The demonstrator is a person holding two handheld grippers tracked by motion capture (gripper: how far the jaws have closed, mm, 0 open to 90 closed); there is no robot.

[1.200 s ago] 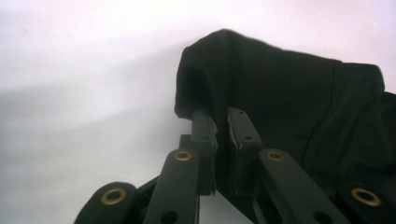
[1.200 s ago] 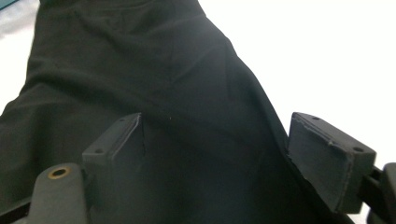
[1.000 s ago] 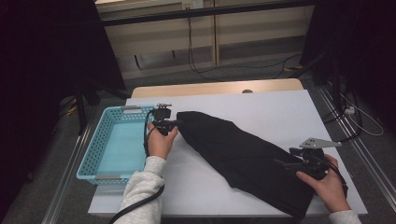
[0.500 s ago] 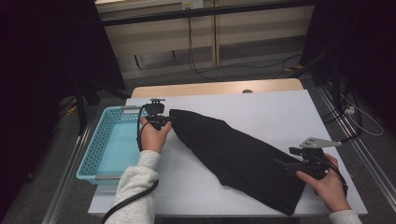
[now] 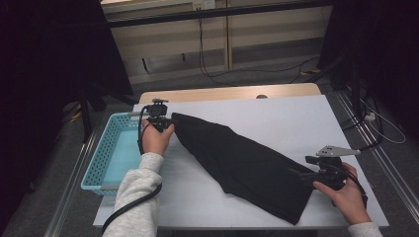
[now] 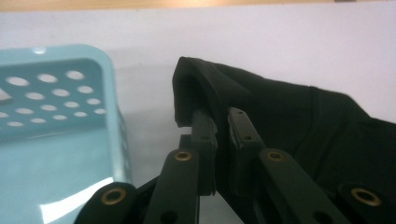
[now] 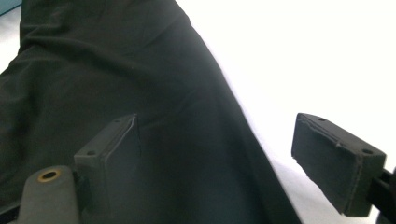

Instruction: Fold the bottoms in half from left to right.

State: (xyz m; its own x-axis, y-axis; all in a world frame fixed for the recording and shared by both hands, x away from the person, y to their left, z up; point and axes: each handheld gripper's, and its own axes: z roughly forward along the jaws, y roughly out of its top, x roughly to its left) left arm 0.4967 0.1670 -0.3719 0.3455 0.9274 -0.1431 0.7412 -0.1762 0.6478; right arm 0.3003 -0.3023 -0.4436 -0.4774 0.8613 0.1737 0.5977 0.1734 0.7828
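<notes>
Dim room: white table (image 5: 306, 123), grey floor (image 5: 276, 69) with trailing cables (image 5: 207, 59).

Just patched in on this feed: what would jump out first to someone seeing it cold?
The long black cloth lying aslant across the white table, from near the basket toward the near right edge. The left gripper is shut on its far left end beside the light blue basket. The right gripper stands open at the cloth's near right end, one jaw over the fabric.

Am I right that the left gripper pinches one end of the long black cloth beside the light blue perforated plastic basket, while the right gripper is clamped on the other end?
Not quite: in the right gripper view the right gripper has its jaws wide open over the long black cloth, not clamped. The left gripper does pinch the end beside the light blue perforated plastic basket.
</notes>
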